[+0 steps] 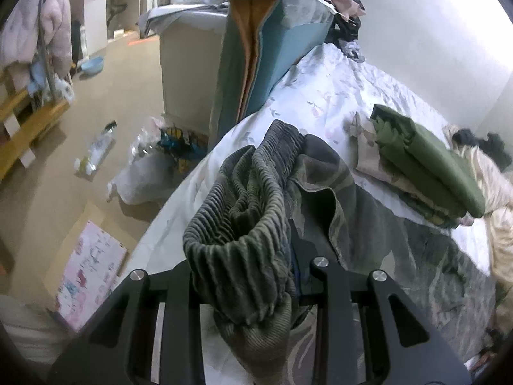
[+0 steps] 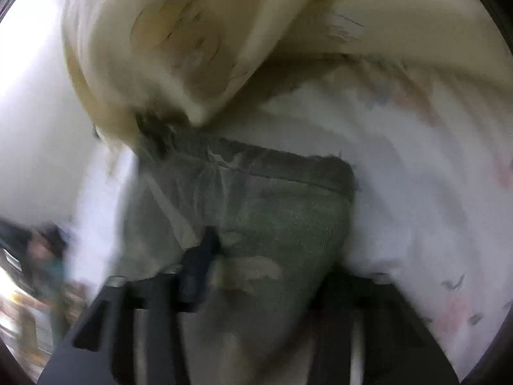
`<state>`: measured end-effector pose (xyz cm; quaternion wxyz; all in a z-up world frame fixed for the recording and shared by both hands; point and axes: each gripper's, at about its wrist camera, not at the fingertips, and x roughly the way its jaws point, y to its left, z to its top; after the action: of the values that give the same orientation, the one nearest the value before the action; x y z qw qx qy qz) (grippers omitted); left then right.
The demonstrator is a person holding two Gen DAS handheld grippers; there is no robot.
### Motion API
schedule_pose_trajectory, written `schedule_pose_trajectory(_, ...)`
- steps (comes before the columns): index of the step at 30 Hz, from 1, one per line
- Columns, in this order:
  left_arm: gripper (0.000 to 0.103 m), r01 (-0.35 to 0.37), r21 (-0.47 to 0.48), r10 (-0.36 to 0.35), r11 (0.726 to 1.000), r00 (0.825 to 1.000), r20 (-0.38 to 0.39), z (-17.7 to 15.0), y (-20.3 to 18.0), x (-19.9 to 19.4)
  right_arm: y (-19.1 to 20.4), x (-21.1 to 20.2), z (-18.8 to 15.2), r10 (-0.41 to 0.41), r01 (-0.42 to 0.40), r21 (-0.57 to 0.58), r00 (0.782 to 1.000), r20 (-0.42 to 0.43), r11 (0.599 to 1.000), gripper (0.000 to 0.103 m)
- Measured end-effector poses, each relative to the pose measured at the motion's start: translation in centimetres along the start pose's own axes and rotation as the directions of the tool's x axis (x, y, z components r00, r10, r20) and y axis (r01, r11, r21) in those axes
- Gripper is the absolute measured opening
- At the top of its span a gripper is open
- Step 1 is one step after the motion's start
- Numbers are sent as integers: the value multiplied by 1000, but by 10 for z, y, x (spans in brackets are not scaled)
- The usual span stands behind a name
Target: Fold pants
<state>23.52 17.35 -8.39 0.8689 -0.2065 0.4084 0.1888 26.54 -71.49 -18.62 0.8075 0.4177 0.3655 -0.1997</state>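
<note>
Grey-green camouflage pants (image 1: 368,224) lie spread on the flowered bed sheet (image 1: 320,96). Their ribbed elastic waistband (image 1: 243,224) is bunched up between the fingers of my left gripper (image 1: 256,243), which is shut on it near the bed's left edge. The right wrist view is blurred. There the hemmed end of the pants (image 2: 272,211) runs down between the fingers of my right gripper (image 2: 266,266). One dark finger (image 2: 202,256) shows at the cloth's left side, the other is covered by fabric. The jaws look closed on the cloth.
A stack of folded clothes with an olive piece on top (image 1: 426,166) lies on the bed to the right. A teal and orange folded pad (image 1: 256,48) leans at the bed's head. A cream blanket (image 2: 192,48) is heaped just beyond the pants' hem. Bottles and bags (image 1: 96,150) litter the floor.
</note>
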Motion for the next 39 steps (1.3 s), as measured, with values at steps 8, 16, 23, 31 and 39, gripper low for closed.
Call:
schedule_pose_trajectory(8,23,-1,51,1,999,1000,-3,16,-3,-20,27,-55,9,36,-34,-36,996,76,999,5)
schedule_pose_trajectory(16,23,67,97,-51,993,986,-157,51,4,-57,42,-132,5,3,1,-56,997,83,998,4)
schedule_pose_trajectory(23,22,88,49,-75,995,974,-215,57,80,-117,5,-198,-36,-77,75,-33,995,-66,997,4)
schedule_pose_trajectory(31,23,34,55,-11,998,928,-371,7,154,-114,-36,-195,-98,-326,295,-140,873,-361,945,5)
schedule_pose_trajectory(39,24,-14,162,68,987,939,-337,-7,130,-104,4,-179,-109,-685,538,-470,693,-226,700,55)
